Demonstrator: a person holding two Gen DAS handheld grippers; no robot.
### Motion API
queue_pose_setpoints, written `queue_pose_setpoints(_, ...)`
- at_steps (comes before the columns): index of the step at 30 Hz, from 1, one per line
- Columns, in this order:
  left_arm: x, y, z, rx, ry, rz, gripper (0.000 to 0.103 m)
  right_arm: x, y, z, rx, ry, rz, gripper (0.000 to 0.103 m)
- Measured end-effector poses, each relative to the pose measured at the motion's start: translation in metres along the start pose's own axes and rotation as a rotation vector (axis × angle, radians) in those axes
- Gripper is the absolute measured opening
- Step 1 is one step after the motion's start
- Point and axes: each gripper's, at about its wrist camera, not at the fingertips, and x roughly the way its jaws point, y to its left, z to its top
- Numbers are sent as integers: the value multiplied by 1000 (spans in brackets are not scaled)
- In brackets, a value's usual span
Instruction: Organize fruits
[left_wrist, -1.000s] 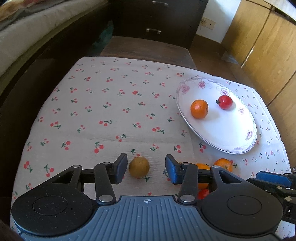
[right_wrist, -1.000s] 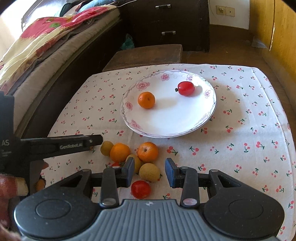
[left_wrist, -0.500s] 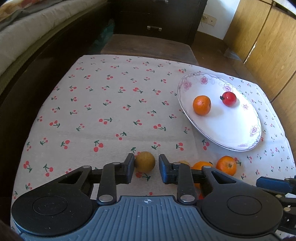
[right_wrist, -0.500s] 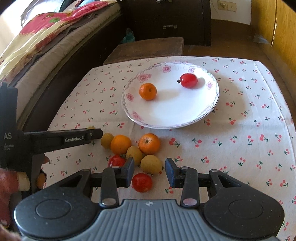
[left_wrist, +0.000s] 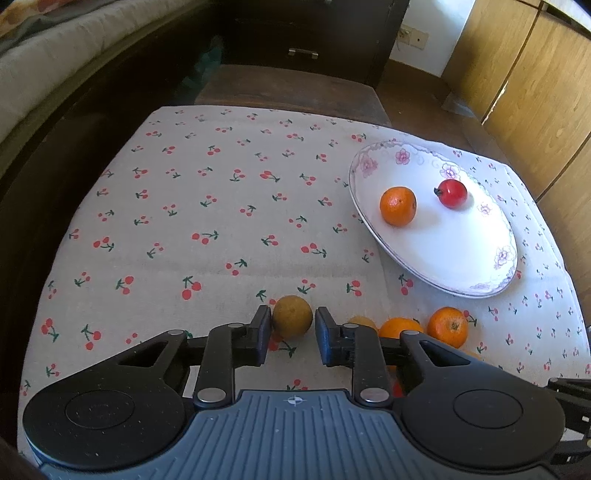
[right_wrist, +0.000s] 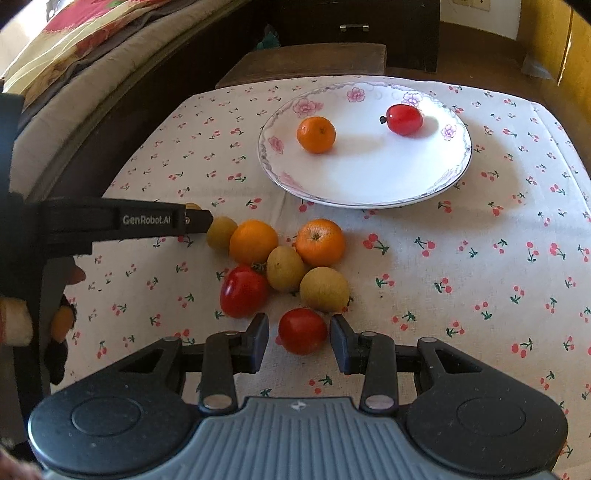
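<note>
We find the left gripper (left_wrist: 291, 338) just closed on a brown fruit (left_wrist: 292, 316), seemingly gripped. The right gripper (right_wrist: 299, 341) stands narrow around a tomato (right_wrist: 303, 331), pads apart from it. Beyond lies the plate (right_wrist: 424, 184), holding an orange (right_wrist: 316, 134).

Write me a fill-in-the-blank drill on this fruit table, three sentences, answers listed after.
1. The white plate holds ___ fruits: an orange and a red one.
2. The left gripper is shut on a small ___-coloured fruit.
3. Between the open fingers of the right gripper lies a ___ tomato, still on the tablecloth.

Missing words: two; yellow-brown; red
</note>
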Motion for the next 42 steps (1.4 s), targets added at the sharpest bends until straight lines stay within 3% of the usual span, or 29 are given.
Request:
queue_pose_setpoints(6,3,1,3,-10,-2,-3,35,-1,7,-3,-60,1,-21,35)
queue_pose_setpoints(9,2,-1,2,6,1,2,34,-1,7,-4,-62,6,-15,29)
queue_pose_setpoints(30,-32,0,-15,9,0,-20,31,-33,-13,-17,29,-52,19,29)
queue_pose_setpoints(42,-52,-29,-26,49,-25,-77,31,-52,-24,-11,87,-97,10,29)
